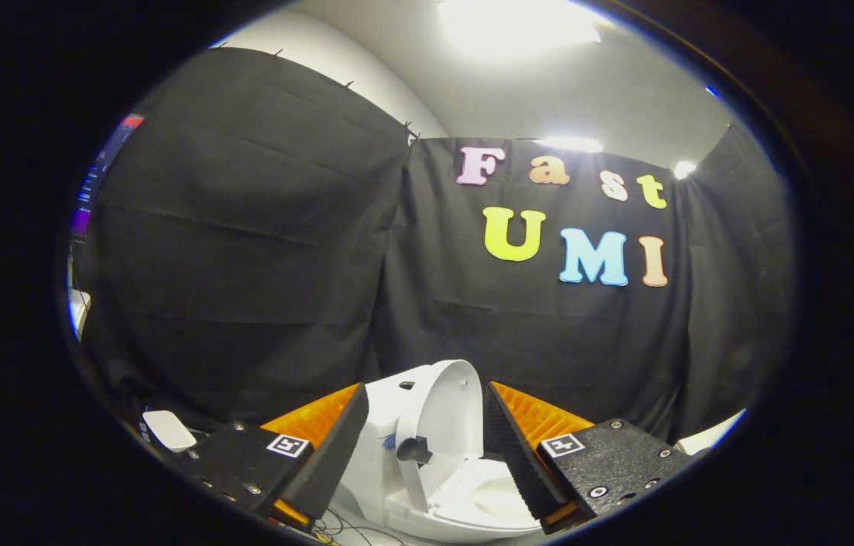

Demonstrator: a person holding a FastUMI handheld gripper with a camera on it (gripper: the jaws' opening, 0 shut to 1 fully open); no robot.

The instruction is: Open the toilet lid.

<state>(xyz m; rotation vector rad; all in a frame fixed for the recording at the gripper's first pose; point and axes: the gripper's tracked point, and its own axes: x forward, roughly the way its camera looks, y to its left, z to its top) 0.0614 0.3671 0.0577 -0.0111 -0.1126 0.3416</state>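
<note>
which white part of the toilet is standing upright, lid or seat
The lid stands upright, raised against the tank; the seat lies flat below it. The gripper is open, fingers apart around them.

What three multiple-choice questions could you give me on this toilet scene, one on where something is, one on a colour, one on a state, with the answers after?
1. Where is the toilet relative to the gripper?
A. Ahead, seen in the gap between the two fingers
B. Off to one side, past both fingers
C. Clamped by both fingers

2. What colour is the toilet lid?
A. Black
B. White
C. Blue

3. What state is the lid in?
A. Flat down on the seat
B. Raised, standing up from the seat
C. Taken off, lying on the floor

Answers:
1 A: the bowl and lid show between the spread fingers, which touch nothing.
2 B: lid and bowl are both white against the black cloth wall.
3 B: the lid stands upright with the seat opening exposed.
</note>
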